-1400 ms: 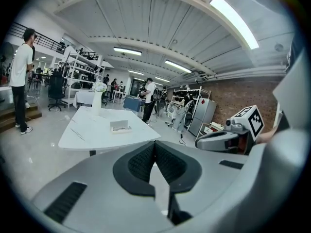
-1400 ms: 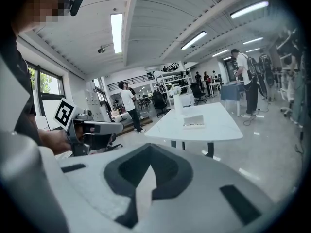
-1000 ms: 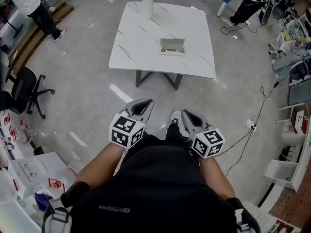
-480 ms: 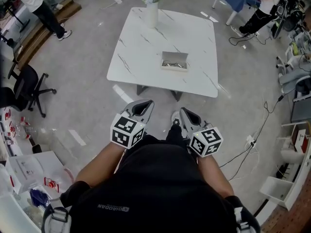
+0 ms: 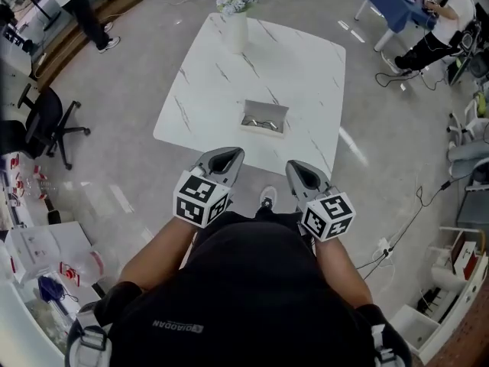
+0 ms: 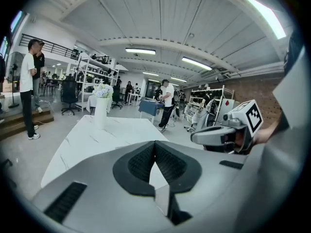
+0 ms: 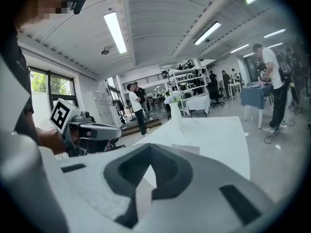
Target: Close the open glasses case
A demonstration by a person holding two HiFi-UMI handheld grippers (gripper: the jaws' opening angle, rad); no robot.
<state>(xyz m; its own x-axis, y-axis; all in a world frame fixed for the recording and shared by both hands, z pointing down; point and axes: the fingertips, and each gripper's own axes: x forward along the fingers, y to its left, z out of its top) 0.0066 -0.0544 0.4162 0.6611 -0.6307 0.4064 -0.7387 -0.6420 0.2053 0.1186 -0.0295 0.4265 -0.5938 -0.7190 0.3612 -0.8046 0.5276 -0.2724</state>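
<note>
The open glasses case lies on the white marble table, its lid standing up and a pair of glasses inside. In the head view both grippers are held low in front of the person's body, short of the table's near edge. My left gripper has its jaws together with nothing between them, and so does my right gripper. In the left gripper view the left gripper points over the table. The right gripper points at the table, with a pale flat shape, perhaps the case, just beyond its tips.
A white vase of flowers stands at the table's far edge. An office chair is at the left, and cables run over the floor at the right. White boxes lie at the lower left. People stand at the room's far edges.
The table and case have come nearer and lower in the head view as the person walks up. Both grippers stay shut and held in the same way.
</note>
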